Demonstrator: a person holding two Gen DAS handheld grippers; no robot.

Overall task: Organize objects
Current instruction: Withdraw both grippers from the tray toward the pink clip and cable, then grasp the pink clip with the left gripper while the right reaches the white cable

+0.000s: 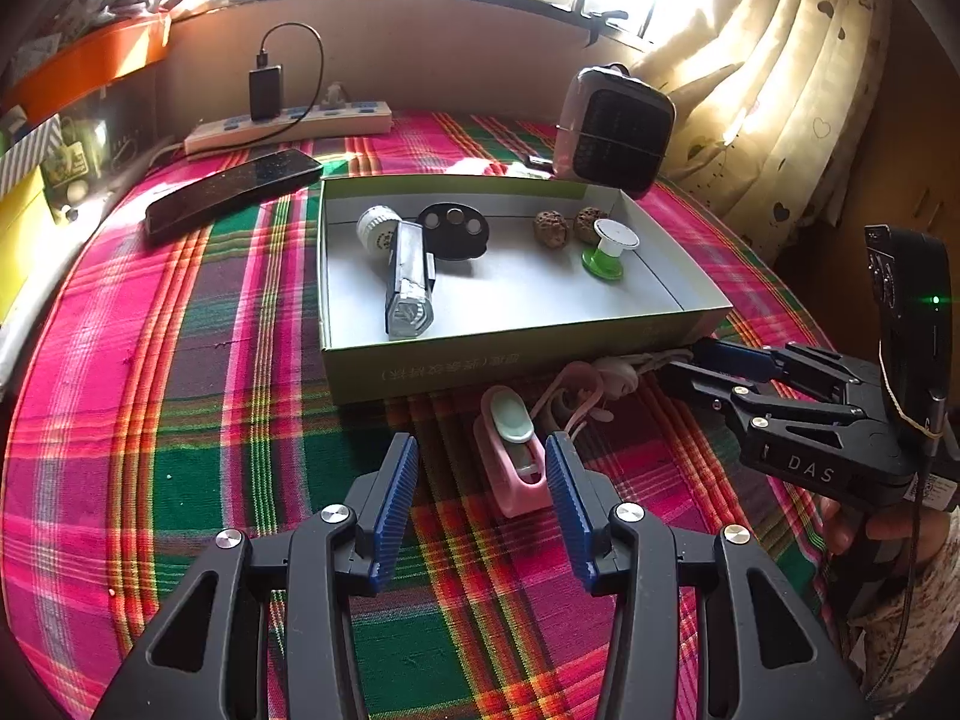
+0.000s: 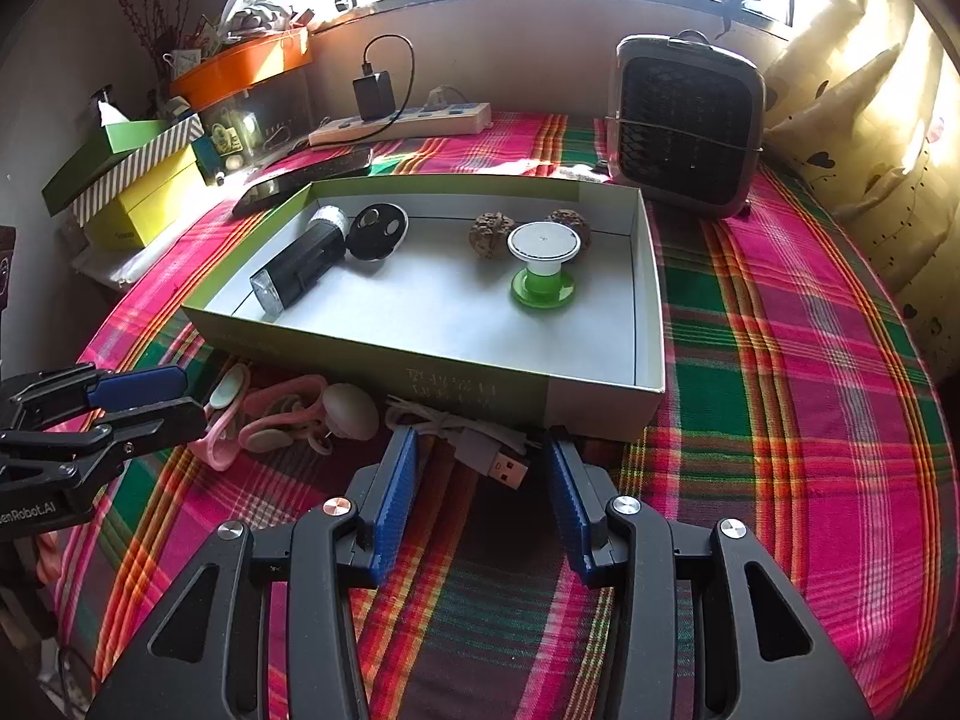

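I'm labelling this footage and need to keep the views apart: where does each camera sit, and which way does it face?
Left wrist: on the left gripper, looking forward and down over the plaid table at the pink clip case and the box; the right gripper and a hand show at right.
Right wrist: on the right gripper, facing the USB cable before the box; the left gripper enters from the left.
Shared: box, green spool, flashlight, heater, power strip.
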